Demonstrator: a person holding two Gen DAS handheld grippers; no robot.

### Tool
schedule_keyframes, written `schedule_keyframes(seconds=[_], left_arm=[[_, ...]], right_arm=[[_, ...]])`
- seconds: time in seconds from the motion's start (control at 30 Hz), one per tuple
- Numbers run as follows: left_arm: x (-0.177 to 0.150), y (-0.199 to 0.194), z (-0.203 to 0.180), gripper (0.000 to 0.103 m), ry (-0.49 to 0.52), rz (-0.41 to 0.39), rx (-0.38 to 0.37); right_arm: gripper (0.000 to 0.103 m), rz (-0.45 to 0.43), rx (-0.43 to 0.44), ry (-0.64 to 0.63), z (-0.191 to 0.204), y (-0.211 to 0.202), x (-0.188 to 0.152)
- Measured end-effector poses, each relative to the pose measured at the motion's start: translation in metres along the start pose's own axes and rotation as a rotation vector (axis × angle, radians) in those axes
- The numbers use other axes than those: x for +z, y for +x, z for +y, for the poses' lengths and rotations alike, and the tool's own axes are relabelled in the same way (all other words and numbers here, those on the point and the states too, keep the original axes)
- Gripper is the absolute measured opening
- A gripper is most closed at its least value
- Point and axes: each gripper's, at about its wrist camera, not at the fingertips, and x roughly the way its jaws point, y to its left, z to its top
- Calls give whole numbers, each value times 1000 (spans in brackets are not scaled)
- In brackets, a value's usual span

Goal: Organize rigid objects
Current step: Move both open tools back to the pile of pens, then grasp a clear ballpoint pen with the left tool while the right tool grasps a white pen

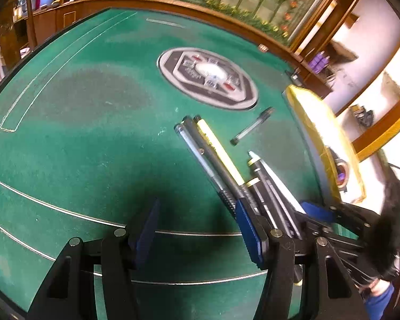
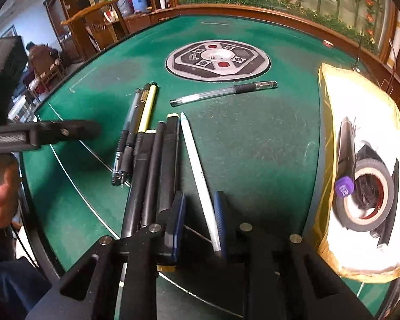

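Dim room, box (image 2: 365, 106) interior blown out w/ glare, edges warped, slight motion blur

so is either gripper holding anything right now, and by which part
The left gripper holds nothing. The right gripper has its fingers around the white pen near its lower end, but contact can't be told.

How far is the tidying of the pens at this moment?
Possibly done: the yellow box holds a tape roll and a dark pen. In hand: the right gripper has its jaws around the white pen, not yet closed. Left: the black markers, the yellow pen and the clear pen lie on the table. The left gripper is open, empty.
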Motion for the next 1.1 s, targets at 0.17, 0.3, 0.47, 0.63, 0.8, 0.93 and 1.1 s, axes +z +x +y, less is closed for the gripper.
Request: schedule_keyframes(seconds=[0.17,0.3,0.47,0.63,0.8,0.93,1.1], left_arm=[[10,14,-11,62,-1,6,97],[14,24,-25,57,47,-8,184],[5,28,-37,17,182,-22,288],[1,20,-26,15,242,-18,263],[-2,15,-21,10,254,-36,233],[-4,9,-14,9,219,-44,167],[-5,-7,-15,9,206,-76,100]], right_arm=[[22,-36,56,30,-9,-4,-6],[22,-52,95,47,-15,-8,-10],[22,-50,79,20,-13,-8,-8],[19,-28,19,-34,-5,-3,-1],[7,-30,-68,-92,16,2,2],[7,-50,-48,-7,9,-3,0],[7,-100,-9,83,-1,-22,-5]])
